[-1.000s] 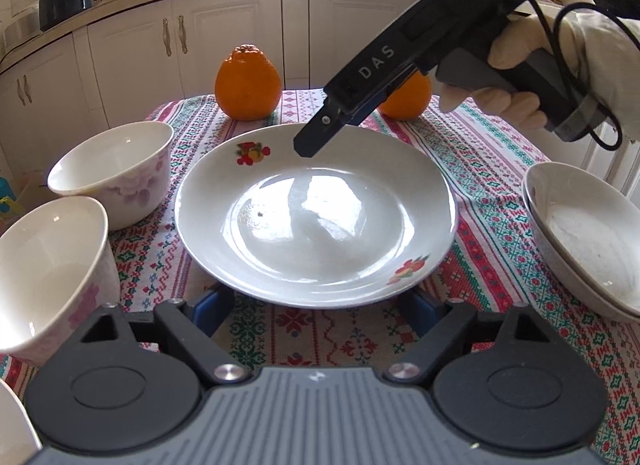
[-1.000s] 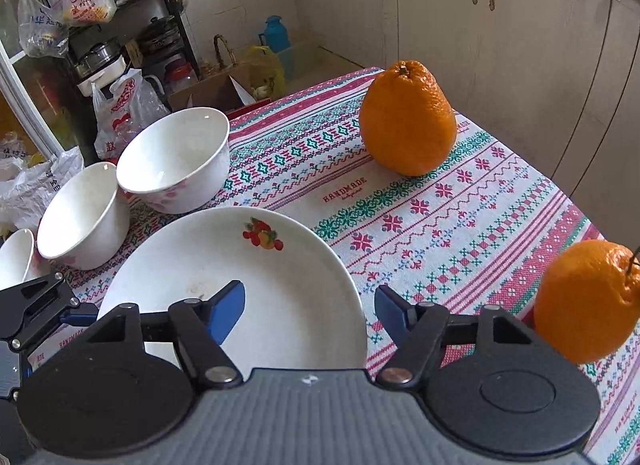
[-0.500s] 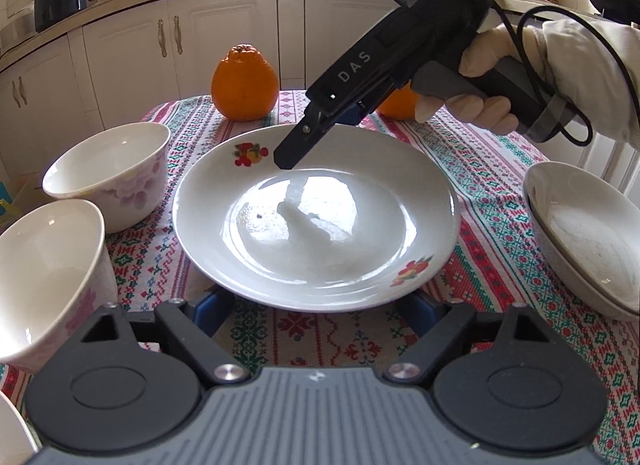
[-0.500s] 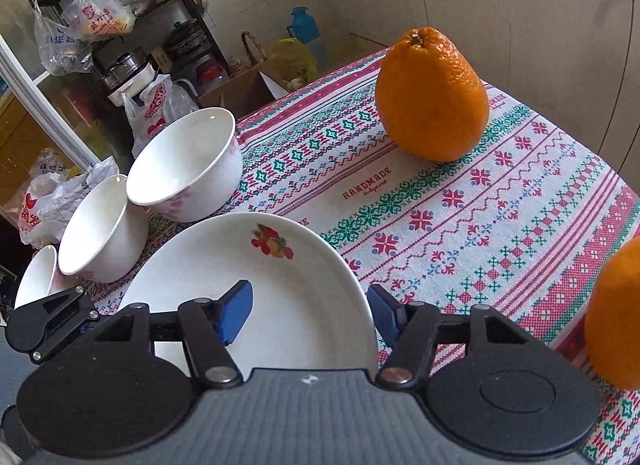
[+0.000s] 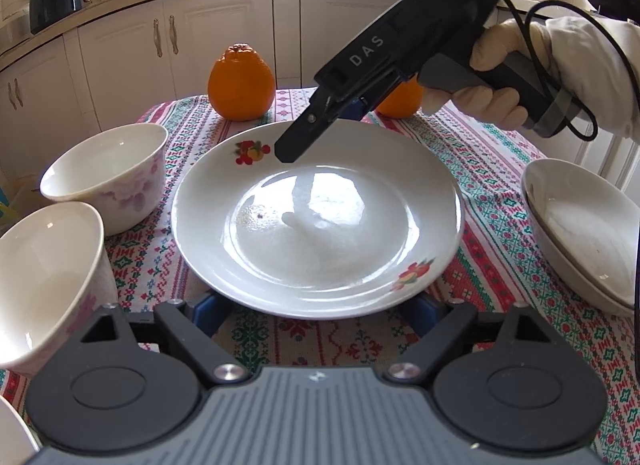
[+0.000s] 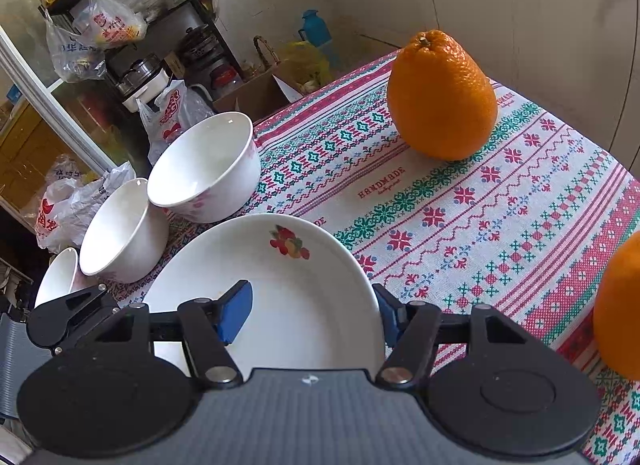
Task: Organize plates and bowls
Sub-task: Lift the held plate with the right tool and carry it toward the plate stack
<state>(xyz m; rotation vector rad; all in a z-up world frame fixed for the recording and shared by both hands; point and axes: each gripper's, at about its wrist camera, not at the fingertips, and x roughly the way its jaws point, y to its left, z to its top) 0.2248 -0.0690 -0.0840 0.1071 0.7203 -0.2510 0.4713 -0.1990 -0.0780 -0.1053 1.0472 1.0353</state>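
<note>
1. A big white plate (image 5: 316,221) with little fruit pictures sits in the middle of the table, on a bright patterned cloth (image 6: 480,205).
2. The right gripper (image 6: 314,311) has its 2 blue pads wide apart. One pad is over the inside of the plate and the other is just outside the far rim. It has hold of nothing yet.
3. The left gripper (image 5: 316,311) is low at the near edge of the plate. Its 2 blue pads peek out from under the rim, far apart. It has hold of nothing too.
4. 2 white bowls (image 5: 108,173) stand side by side on the left of the plate, and the edge of 1 more shows in the corner.
5. A stack of shallow dishes (image 5: 580,233) sits on the right, apart from the plate.
6. 2 oranges (image 5: 241,83) stand at the back of the table.
7. I think the step now is picking up the plate by its far rim.
8. Next, the right gripper needs to go down so the rim is between its pads, then squeeze.
9. The plate looks shiny and slippery, so the squeeze should be firm before any lift.
10. Then I guess it goes over to the stack of dishes.
</note>
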